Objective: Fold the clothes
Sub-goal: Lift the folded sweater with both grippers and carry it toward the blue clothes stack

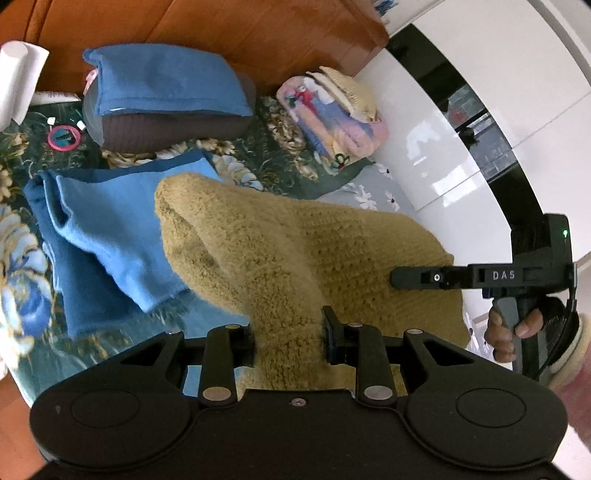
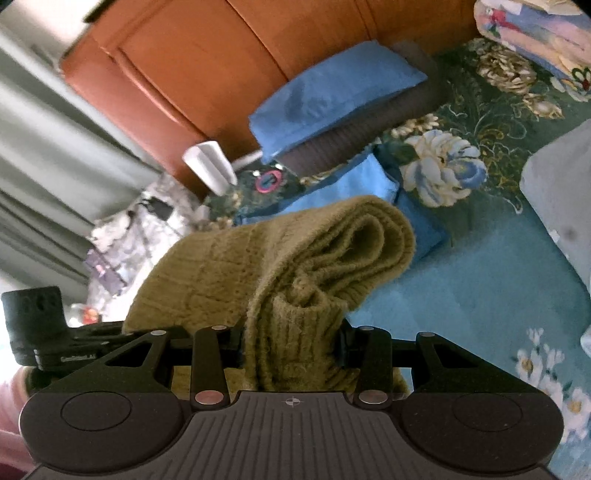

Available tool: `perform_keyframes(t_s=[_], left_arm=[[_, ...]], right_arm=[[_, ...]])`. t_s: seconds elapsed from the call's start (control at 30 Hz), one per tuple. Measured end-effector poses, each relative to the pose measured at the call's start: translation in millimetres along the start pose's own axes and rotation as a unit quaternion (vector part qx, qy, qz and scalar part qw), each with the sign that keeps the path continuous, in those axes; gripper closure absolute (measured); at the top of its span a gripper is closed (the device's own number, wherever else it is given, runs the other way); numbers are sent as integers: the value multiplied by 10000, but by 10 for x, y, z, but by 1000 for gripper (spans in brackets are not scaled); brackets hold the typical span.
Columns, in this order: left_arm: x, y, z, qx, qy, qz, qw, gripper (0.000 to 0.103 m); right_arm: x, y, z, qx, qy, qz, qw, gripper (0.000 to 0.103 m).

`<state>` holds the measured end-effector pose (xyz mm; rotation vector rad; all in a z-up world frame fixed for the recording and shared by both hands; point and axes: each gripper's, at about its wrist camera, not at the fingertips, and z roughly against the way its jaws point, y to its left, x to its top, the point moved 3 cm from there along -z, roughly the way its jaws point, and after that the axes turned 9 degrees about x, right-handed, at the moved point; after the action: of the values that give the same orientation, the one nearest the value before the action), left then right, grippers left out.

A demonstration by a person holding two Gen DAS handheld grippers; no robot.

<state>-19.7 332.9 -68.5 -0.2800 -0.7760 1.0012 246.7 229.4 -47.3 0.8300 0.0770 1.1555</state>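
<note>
The left hand-held gripper (image 1: pixel 290 338) is clamped on a bunched thickness of the mustard knitted sweater (image 1: pixel 295 251), its fingers pressed in from either side. The right hand-held gripper (image 2: pixel 291 347) is clamped the same way on another part, where a ribbed edge — a cuff or hem, I cannot tell which — is gathered between its fingers. Seen from the left wrist, the right one reaches in from the side with the person's hand (image 1: pixel 513 332) around its handle.

Between the two the sweater hangs in the air above the bed (image 2: pixel 480 288), rolled over on itself in soft loops and not spread flat. It looks thick, limp and fairly light; it should sag wherever it is unsupported and stretch if pulled hard. The fuzzy knit ought to grip well, so slipping seems unlikely. I would judge the best holds to be the ribbed edges or the shoulders, well apart, so the body falls straight.

Beyond it lies a blue garment (image 1: pixel 110 229) on the flowered bedspread, then a blue-covered pillow (image 1: pixel 166 85) against the wooden headboard (image 1: pixel 221 26), and a folded pastel blanket (image 1: pixel 332 114) off to one side.
</note>
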Motion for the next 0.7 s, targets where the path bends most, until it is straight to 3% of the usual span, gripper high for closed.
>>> perform_keyframes(t_s=[0.33,0.7], left_arm=[[803,827,-585,380,139,144,9991,76],[1193,1359,-1151,884,116,379,9953,76]], right_arm=[[1076,-188,-1102,-79,688,39,9976,65],[1847,-525,-2097,-141,1389,468,9891,65]])
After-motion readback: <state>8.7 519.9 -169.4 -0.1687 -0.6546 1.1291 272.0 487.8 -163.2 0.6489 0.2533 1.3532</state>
